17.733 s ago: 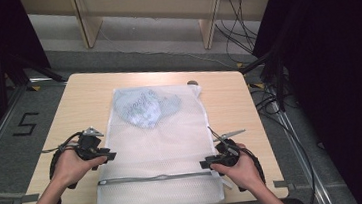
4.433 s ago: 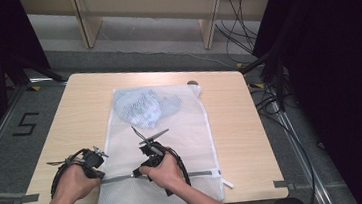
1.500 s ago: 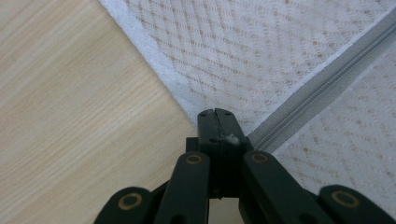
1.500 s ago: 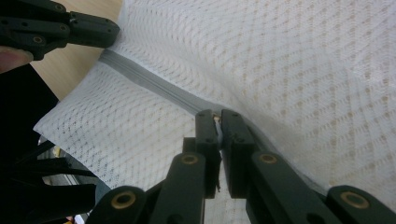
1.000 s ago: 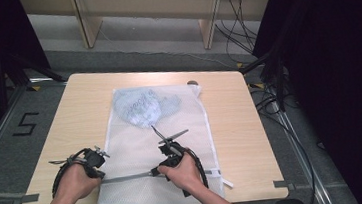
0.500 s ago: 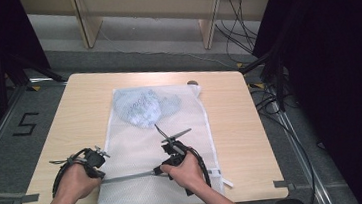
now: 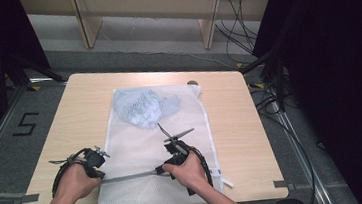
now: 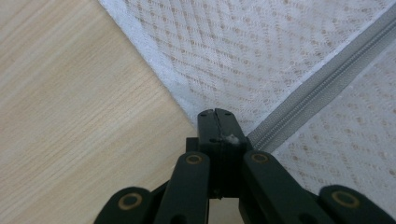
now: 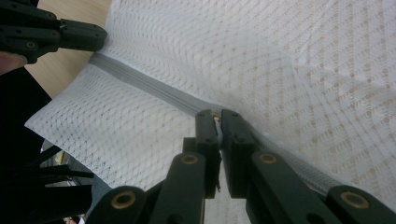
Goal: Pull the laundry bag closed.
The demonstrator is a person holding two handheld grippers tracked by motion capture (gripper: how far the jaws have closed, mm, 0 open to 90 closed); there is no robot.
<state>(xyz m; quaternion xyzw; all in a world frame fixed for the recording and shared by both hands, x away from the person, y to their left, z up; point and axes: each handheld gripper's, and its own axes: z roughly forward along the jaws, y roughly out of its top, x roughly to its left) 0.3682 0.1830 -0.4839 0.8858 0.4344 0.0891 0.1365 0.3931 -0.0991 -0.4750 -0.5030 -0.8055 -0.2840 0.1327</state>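
My right gripper (image 7: 161, 169) has slid rightward along the zipper (image 7: 128, 176), clamped on its pull; my left gripper (image 7: 100, 176) pinches the mesh bag (image 7: 143, 146) edge.

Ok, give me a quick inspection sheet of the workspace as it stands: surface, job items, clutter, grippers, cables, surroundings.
Surface: light wooden table, flat, bare outside the bag.
Job's things: white mesh laundry bag lying flat, a bluish bundle inside at its far end; grey zipper runs across the near end.
Clutter: one small round dark object at the bag's far right corner; too small to identify.
Grippers: left gripper shut at the zipper's left end on the bag's edge; right gripper shut on the zipper line, apparently on the slider.
Cables: a black cable loops around each wrist; more cables lie on the floor right of the table.
Surroundings: grey floor, wooden furniture legs beyond, a floor mark "5" at left.
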